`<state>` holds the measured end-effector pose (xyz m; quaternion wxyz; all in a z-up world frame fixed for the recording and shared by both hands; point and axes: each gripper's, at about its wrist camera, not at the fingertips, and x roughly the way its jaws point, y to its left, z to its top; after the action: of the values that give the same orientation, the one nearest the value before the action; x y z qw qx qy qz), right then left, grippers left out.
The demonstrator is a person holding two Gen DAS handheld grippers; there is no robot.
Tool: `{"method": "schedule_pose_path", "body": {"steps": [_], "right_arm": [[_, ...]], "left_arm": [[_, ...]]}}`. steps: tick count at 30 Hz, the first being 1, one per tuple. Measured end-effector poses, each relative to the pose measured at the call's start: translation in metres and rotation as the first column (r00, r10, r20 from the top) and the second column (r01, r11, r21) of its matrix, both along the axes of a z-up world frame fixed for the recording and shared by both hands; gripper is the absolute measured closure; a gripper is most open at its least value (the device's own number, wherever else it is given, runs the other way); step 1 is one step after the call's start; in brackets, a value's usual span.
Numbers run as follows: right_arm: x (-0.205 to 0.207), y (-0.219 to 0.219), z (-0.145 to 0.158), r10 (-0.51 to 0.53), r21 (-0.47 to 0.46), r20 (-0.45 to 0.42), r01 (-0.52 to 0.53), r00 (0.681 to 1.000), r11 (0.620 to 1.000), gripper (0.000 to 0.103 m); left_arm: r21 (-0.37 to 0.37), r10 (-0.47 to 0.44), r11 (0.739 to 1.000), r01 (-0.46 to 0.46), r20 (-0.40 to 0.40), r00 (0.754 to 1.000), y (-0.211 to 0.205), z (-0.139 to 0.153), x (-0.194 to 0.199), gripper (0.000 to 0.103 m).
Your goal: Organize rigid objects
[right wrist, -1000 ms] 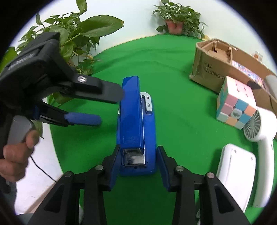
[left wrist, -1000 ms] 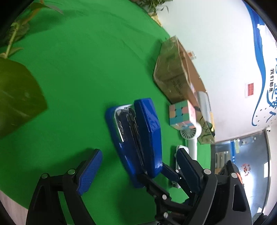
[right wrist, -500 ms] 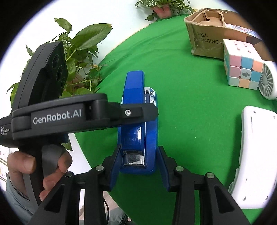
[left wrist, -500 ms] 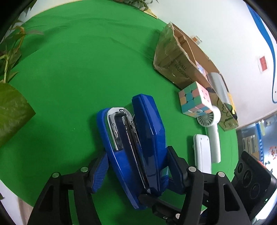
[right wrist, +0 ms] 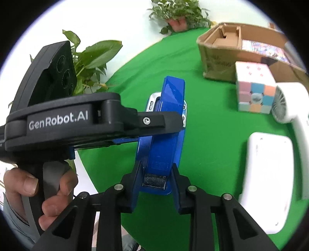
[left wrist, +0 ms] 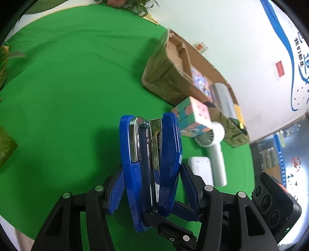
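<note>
Stapler, blue, is held above the green-covered desk, grasped by both closing jaws: left gripper and right gripper. Cardboard box, cube, white wall and potted plant lie beyond.

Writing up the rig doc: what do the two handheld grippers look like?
Both are matte black plastic with blue ribbed finger pads and silver pivot screws. The left gripper carries white "GenRobot.AI" lettering, a pistol handle with grey trigger and round lenses on its back. Grey sleeve.
</note>
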<state>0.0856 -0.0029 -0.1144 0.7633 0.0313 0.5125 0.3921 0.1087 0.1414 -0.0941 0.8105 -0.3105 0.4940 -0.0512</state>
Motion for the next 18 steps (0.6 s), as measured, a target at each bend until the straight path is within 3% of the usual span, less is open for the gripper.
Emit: {"method": "schedule_pose_path", "body": {"steps": [9, 18], "right_arm": [[0.015, -0.024, 0.042, -0.079, 0.024, 0.147, 0.077, 0.986, 0.997, 0.076], [0.073, -0.050, 0.081, -0.189, 0.036, 0.225, 0.186, 0.956, 0.982, 0.076]], "left_arm": [[0.033, -0.081, 0.996, 0.078, 0.118, 0.990, -0.024, 0.053, 0.035, 0.051], [0.079, -0.195, 0.980, 0.182, 0.210, 0.958, -0.055, 0.102, 0.116, 0.050]]}}
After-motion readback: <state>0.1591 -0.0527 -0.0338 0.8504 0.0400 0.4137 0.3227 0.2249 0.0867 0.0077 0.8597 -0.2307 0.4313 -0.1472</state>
